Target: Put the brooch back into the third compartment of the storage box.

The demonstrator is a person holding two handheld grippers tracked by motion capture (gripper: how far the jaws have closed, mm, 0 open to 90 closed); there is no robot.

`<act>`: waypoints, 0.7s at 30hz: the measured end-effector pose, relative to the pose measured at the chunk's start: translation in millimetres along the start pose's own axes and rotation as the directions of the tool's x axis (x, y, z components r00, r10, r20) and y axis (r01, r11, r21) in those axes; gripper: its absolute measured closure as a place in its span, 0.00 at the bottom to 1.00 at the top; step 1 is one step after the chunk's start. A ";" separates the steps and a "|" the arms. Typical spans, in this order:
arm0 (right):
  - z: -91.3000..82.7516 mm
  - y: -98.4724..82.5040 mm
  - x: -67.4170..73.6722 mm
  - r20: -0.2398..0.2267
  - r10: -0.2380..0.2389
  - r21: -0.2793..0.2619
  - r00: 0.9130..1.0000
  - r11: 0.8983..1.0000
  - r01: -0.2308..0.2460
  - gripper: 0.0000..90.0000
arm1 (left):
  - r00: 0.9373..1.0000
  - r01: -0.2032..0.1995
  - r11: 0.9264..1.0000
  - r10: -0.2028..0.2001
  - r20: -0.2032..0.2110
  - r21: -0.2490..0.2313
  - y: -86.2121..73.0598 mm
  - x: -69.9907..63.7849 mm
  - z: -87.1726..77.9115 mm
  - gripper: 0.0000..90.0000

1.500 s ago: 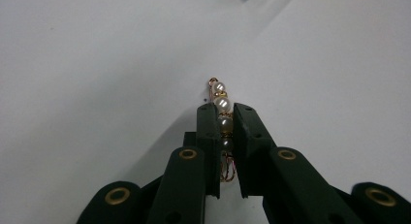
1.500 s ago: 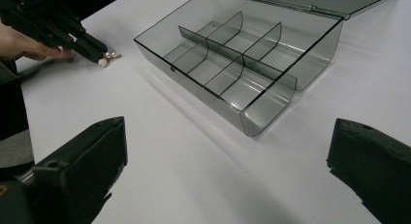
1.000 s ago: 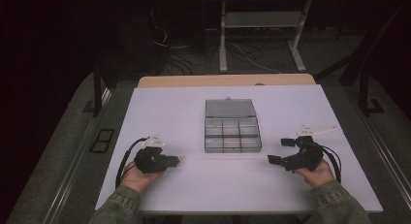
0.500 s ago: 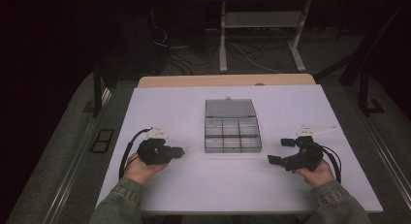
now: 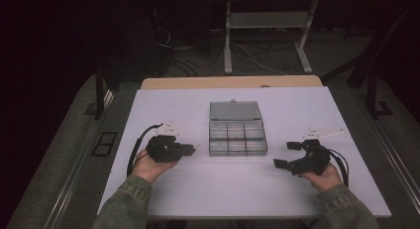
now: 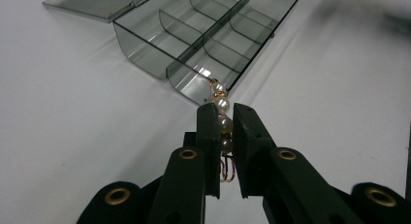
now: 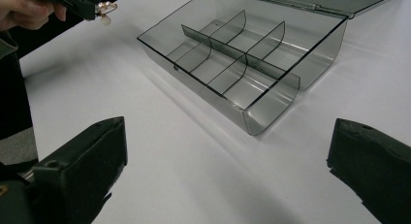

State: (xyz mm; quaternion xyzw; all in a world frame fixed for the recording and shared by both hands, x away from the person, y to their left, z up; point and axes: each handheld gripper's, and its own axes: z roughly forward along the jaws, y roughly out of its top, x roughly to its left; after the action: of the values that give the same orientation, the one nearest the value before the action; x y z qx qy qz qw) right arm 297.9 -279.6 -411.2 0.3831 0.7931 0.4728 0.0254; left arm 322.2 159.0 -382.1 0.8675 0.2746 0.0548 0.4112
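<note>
At the left of the high view, the left gripper (image 5: 190, 148) is held above the white surface (image 5: 237, 189) in the person's left hand (image 5: 151, 164), its tip pointing toward the near left corner of the compartment box (image 5: 236, 135). In the left gripper view its jaws are drawn nearly together on a short pearl-and-gold-wire trinket (image 6: 222, 118): two pearls sit pinched between the pads, two more stick out past the tips, and a gold wire loop hangs below them. Whether it is an earring or a charm cannot be told. The trinket is off the surface, just short of the box's nearest corner and outside every compartment.

In the middle stands the smoky clear plastic box, divided into six compartments in two rows of three, its hinged lid (image 5: 235, 110) folded back flat on the surface on the far side.

At the right, the right gripper (image 5: 286, 154) rests low in the right hand (image 5: 324, 177), well apart from the box. Its jaws stand wide apart in the right gripper view, with nothing between them; the box lies ahead of them.
</note>
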 end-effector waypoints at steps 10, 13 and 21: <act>0.1 -0.1 -0.2 -0.001 0.000 0.001 1.000 1.000 0.000 0.00 | 0.999 -0.041 0.999 0.041 0.019 -0.005 21.1 -5.4 8.6 0.90; -0.1 -0.2 -0.2 -0.001 -0.002 0.000 1.000 1.000 0.002 0.00 | 0.998 -0.055 0.998 0.055 0.025 -0.005 28.4 -7.4 12.0 0.90; -0.3 -0.3 0.1 -0.001 -0.005 -0.003 1.000 1.000 0.005 0.00 | 0.995 -0.086 0.996 0.086 0.042 -0.014 44.0 -13.4 19.4 0.90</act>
State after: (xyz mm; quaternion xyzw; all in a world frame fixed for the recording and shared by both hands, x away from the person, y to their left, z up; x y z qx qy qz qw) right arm 297.5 -279.8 -411.2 0.3808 0.7933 0.4743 0.0265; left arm 336.1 116.2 -360.3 0.8769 0.2278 0.0555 0.4195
